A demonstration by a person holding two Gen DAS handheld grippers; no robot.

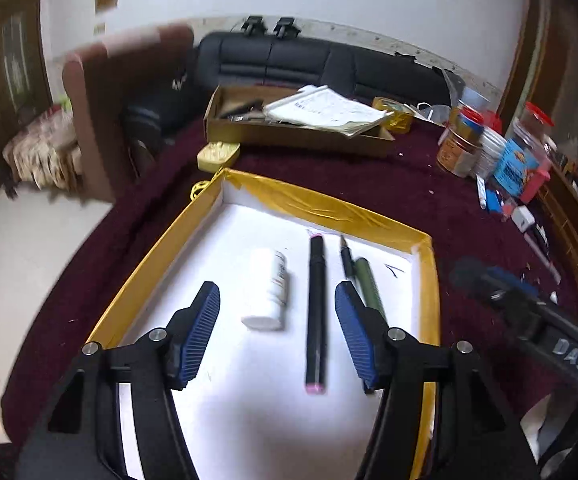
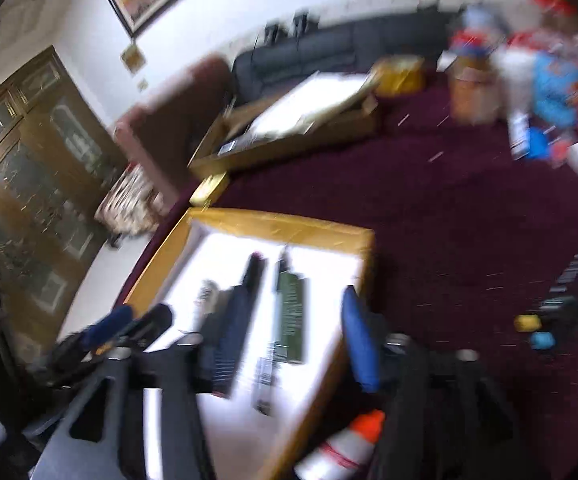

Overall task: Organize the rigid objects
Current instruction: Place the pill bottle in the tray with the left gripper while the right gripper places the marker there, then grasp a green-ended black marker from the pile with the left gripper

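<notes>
Over the yellow-rimmed tray, left gripper angled down, jaws apart, nothing clasped; its blue ribbed pads stand clear of everything. Between and beyond them on the tray's white floor, three things in a row, lengthwise toward the far rim: white pill bottle on its side, black marker with pink ends, green fountain pen uncapped, nib toward the far rim. The pen lies nearest the tray's right edge; its near end is hidden behind the left gripper's right-hand pad.

Left view alone is sharp. It also shows the right gripper coming in low from the right, past the tray's right rim, body marked "DAS".

Right view is heavily blurred. Right gripper tilted down over the tray's near right part, jaws spread, empty; green pen between them on the tray floor, not pressed. Only this view shows a white bottle with an orange cap outside the tray's near right corner, on the maroon tablecloth.

Farther back: brown cardboard box with papers, jars at the table's right edge.
</notes>
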